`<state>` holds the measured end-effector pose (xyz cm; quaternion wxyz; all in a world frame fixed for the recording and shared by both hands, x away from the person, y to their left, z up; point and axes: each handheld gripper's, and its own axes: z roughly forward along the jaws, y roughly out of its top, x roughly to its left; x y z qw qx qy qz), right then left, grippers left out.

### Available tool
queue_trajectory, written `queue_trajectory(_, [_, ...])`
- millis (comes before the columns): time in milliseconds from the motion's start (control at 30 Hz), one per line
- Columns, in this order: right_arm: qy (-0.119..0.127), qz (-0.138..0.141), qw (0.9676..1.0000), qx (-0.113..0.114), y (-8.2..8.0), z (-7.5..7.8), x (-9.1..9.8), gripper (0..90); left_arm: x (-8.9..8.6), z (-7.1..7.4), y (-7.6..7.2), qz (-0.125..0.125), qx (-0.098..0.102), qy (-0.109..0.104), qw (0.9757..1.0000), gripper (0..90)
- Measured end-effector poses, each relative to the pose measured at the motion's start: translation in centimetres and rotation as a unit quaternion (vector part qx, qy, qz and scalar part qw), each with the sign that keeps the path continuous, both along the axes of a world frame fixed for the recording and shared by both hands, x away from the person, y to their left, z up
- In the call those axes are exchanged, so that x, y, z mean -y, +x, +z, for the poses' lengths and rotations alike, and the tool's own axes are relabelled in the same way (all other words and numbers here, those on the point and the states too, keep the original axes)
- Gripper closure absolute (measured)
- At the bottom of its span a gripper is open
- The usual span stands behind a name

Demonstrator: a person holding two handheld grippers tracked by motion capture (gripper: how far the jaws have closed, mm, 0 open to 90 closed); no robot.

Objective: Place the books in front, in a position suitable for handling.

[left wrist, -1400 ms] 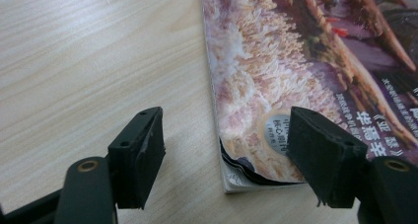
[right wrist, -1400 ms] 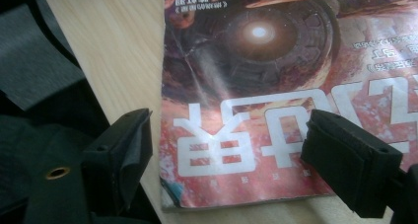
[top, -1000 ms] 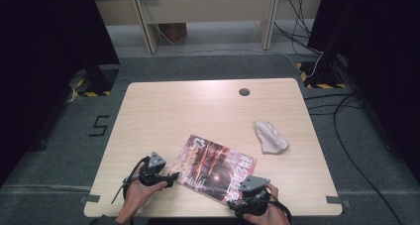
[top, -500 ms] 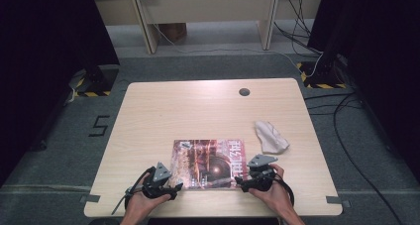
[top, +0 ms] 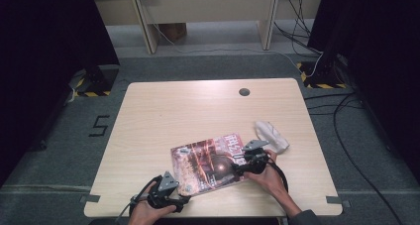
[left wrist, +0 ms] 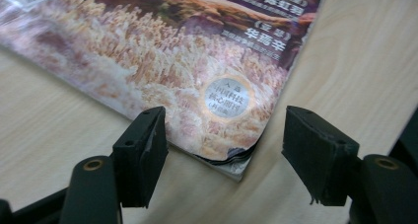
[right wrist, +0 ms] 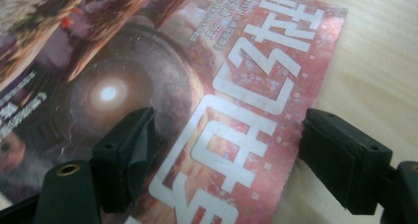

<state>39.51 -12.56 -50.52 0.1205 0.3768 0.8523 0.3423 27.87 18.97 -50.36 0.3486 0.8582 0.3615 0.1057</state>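
My left tongs (top: 184,199) sit nearest me, low at the counter's (top: 163,111) near edge, jaws standing apart and gripping nothing. In the left gripper view the magazine (left wrist: 207,61) lies flat just ahead of them: its near corner, slightly curled with the pages fanned, pokes into the gap between the two pads without either one pressing it. These jaws have just been widening a little, with only that corner between them.

Farther up and across the cover, my right tongs (top: 236,170) rest over the far right edge of the magazine (top: 210,163), also spread wide. In the right gripper view one pad sits on the glossy cover by the big white lettering, the other out past the edge over bare wood, so nothing is pinched there either; they too have just been spreading.

I judge the work in hand is turning and squaring the magazine on the counter. To do it well I would keep both pads low and push on edges rather than the slick cover, nudge the curled corner gently so pages do not buckle, and move both hands together so it pivots instead of sliding.

Beyond my right tongs, just beside them, lies a crumpled white cloth (top: 271,135); I should steer clear of it
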Motion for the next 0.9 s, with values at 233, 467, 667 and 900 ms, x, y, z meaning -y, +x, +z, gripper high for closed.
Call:
queue_trajectory(233, [0.005, 0.0, 0.9999, 0.009, 2.2, 0.0, -0.4, 22.4, 1.2, 0.1, -1.1, -0.027, -0.009, -0.019, 0.9994, 33.6])
queue_trajectory(467, [0.058, -0.019, 0.9981, 0.012, 1.3, 1.8, 2.0, 24.7, 0.2, 0.9, -0.3, 0.0, 0.014, -0.044, 0.999, 32.7])
queue_trajectory(667, [0.063, -0.033, 0.9975, 0.0, -0.7, 1.7, 4.3, 25.0, -1.0, 1.4, 1.9, 0.027, 0.037, -0.037, 0.9983, 31.7])
queue_trajectory(900, [0.053, -0.029, 0.9982, 0.002, -2.5, 1.5, 5.2, 24.9, -2.1, 1.2, 6.5, 0.051, 0.055, -0.005, 0.9972, 30.5])
